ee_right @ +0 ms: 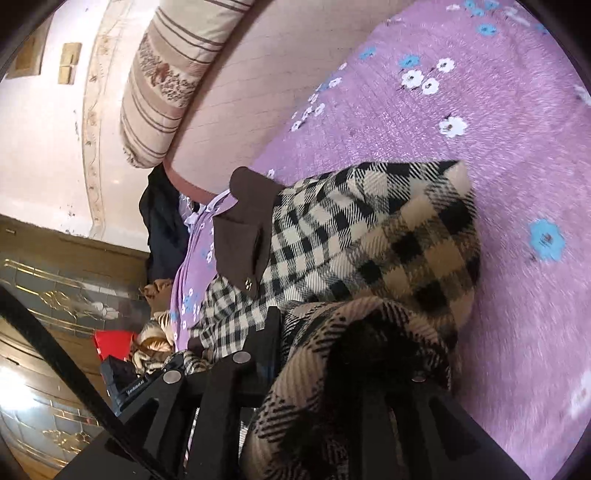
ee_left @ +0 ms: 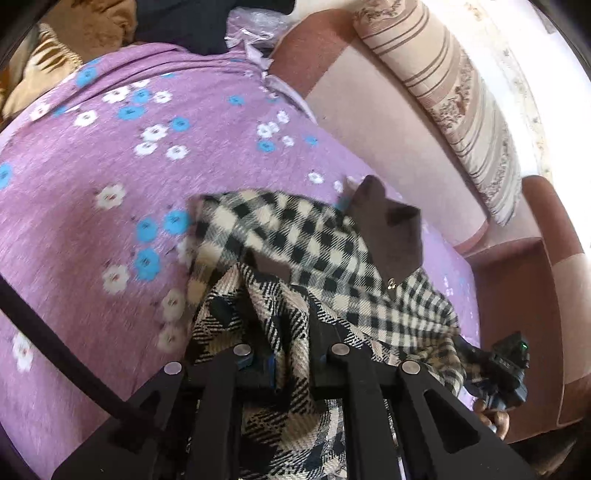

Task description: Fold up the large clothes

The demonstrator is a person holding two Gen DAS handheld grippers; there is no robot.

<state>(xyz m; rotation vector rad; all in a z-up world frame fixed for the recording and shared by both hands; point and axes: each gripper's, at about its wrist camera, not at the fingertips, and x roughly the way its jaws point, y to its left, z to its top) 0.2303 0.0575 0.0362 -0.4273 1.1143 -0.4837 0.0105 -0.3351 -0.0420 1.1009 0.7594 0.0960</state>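
Note:
A black-and-cream checked coat [ee_left: 306,254] with a brown collar [ee_left: 388,229] hangs over a purple flowered bedspread [ee_left: 110,184]. My left gripper [ee_left: 288,332] is shut on a fold of the coat, which bunches between and over its fingers. The right gripper shows at the right edge of the left wrist view [ee_left: 506,369]. In the right wrist view the coat [ee_right: 369,236] drapes over my right gripper [ee_right: 314,332], which is shut on its cloth; the right finger is hidden under fabric. The brown collar [ee_right: 247,206] points toward the headboard.
A pink padded headboard [ee_left: 388,122] with a striped bolster pillow [ee_left: 454,96] runs along the bed. A dark garment [ee_left: 184,26] and brown blankets [ee_left: 48,62] lie at the bed's far end. A wooden wardrobe [ee_right: 55,295] and a red item [ee_right: 110,343] stand beyond the bed.

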